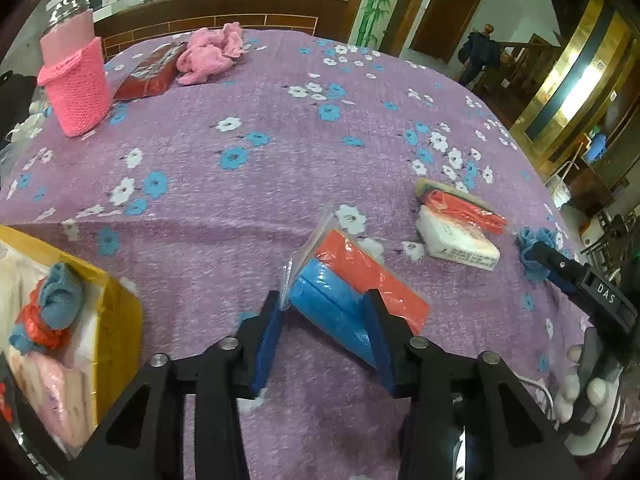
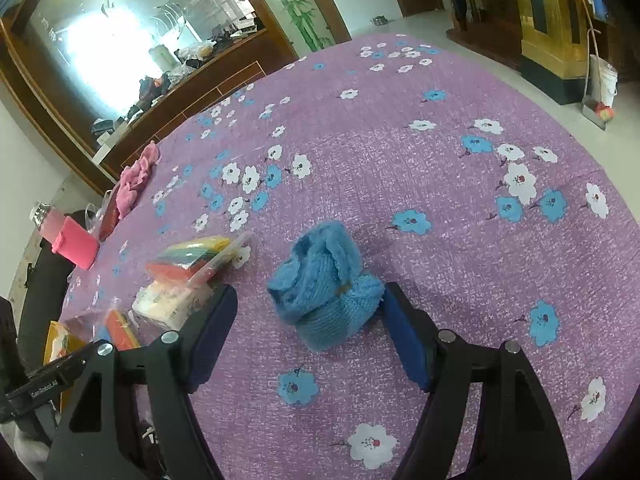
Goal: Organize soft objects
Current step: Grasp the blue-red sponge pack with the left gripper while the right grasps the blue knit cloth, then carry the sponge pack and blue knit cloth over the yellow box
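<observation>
My left gripper (image 1: 324, 312) is open around a clear plastic pack of blue and orange cloths (image 1: 352, 284) that lies on the purple flowered tablecloth (image 1: 248, 92); the pads do not press it. My right gripper (image 2: 308, 316) is open around a blue knitted cloth bundle (image 2: 324, 284) on the cloth, with its right pad close to the bundle. The right gripper also shows in the left wrist view (image 1: 560, 268) beside that blue bundle (image 1: 534, 246). A yellow box (image 1: 100, 296) at the left holds several soft items, among them a blue and red bundle (image 1: 52, 308).
A white tissue pack (image 1: 460, 240) and a pack of coloured sponges (image 1: 460, 204) lie between the grippers. A pink knitted jar sleeve (image 1: 76, 88), a red packet (image 1: 152, 72) and a pink cloth (image 1: 212, 54) stand at the far left. The table edge runs along the right.
</observation>
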Available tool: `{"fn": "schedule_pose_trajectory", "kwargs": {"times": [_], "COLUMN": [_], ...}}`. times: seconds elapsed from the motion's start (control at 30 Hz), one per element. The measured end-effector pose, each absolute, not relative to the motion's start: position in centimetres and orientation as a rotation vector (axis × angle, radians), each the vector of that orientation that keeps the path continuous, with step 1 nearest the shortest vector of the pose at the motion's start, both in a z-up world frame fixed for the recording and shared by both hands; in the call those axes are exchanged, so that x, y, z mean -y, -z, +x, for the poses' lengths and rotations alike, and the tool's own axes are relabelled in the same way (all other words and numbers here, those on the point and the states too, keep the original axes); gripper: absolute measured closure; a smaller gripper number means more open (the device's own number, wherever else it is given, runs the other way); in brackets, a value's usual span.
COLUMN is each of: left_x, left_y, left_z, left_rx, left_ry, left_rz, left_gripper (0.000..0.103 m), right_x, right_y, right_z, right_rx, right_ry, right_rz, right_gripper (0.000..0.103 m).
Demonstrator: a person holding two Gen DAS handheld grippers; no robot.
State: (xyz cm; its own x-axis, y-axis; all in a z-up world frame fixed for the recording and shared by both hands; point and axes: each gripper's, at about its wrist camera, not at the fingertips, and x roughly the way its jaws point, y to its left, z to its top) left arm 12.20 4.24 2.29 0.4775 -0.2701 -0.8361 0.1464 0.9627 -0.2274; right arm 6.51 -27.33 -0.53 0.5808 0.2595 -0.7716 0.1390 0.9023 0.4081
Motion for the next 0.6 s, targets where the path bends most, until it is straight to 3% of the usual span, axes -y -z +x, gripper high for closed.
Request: {"fn": "schedule_pose_trajectory", "kwargs": {"times": [0.13, 0.27, 0.33, 0.43, 0.5, 0.57, 0.6], "left_x": [-3.2, -1.3, -0.1, 2.1, 3.4, 3.8, 3.9], "left_y": [-2.1, -2.2, -2.1, -1.4, -1.2, -1.1, -1.1], "left_z": [12.4, 13.2, 14.0, 15.1, 15.5, 15.8, 15.9], "left_rx": [-1.031, -1.044, -1.059, -1.099, -1.120, -1.132, -1.135], "left_ry": [0.278, 0.300, 0.321, 0.329, 0.334, 0.338, 0.343], "left_rz": [-0.136, -0.107, -0.095, -0.021, 0.054, 0.090, 0.105], "left_gripper": [0.044, 0.040, 0.022, 0.016, 0.019, 0.038, 0.054], "right_x": [27.5, 27.5, 27.1, 26.5, 26.5, 26.5, 26.7], "right_y": [0.5, 0.5, 0.5, 0.4, 0.4, 0.4, 0.3], "right_z": [6.5, 6.4, 6.5, 6.6, 6.6, 6.5, 6.5], "right_rx": [-0.957, -0.957, -0.958, -0.965, -0.965, -0.964, -0.965], "right_ry": [-0.076, -0.073, -0.073, -0.074, -0.070, -0.073, -0.072], "right_rz": [0.467, 0.458, 0.440, 0.403, 0.393, 0.400, 0.411], "right_gripper": [0.030, 0.030, 0.026, 0.023, 0.023, 0.023, 0.026]}}
